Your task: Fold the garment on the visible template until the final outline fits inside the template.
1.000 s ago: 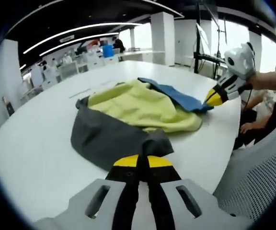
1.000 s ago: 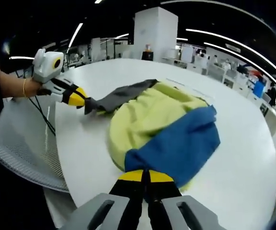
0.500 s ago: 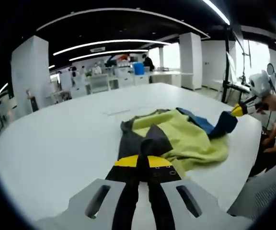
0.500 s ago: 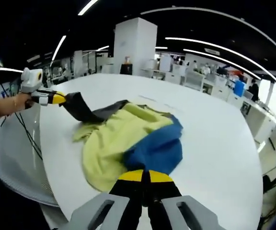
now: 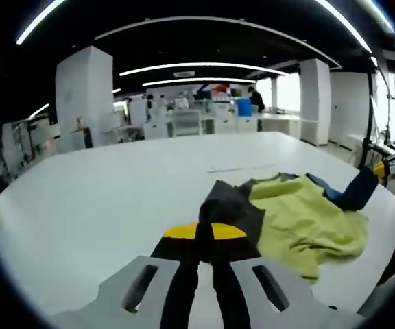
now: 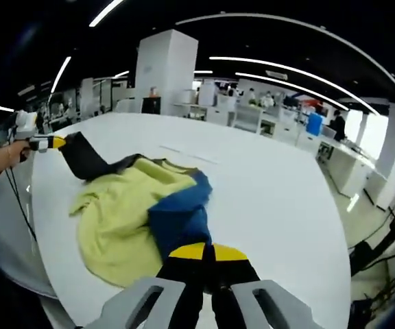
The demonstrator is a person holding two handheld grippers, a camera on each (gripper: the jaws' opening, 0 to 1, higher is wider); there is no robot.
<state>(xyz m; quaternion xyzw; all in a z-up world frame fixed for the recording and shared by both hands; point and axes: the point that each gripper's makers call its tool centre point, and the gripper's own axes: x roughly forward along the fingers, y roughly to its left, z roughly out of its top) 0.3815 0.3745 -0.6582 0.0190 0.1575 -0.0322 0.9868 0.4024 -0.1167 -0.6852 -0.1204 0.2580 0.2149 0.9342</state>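
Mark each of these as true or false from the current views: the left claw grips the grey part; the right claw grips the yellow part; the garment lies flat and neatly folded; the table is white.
1. The left claw is shut on the grey part of the garment. True.
2. The right claw grips the yellow part. False: it is shut on the blue part; the yellow part lies between.
3. The garment lies flat and neatly folded. False: it is rumpled, with both gripped ends lifted.
4. The table is white. True.
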